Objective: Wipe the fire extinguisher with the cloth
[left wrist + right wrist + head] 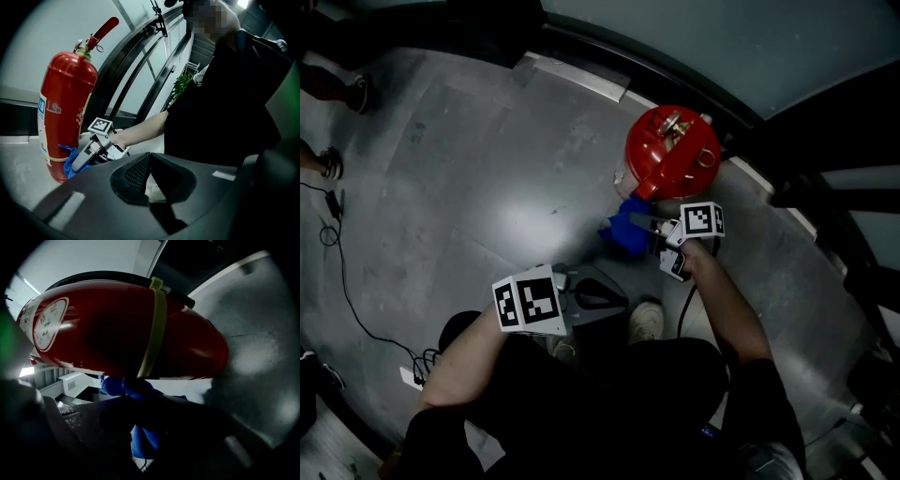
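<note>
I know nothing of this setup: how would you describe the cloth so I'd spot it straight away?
Find the red fire extinguisher standing on the grey floor. Low on its side, the right tongs pinch a crumpled cloth against it. It is the only bright blue thing there.
</note>
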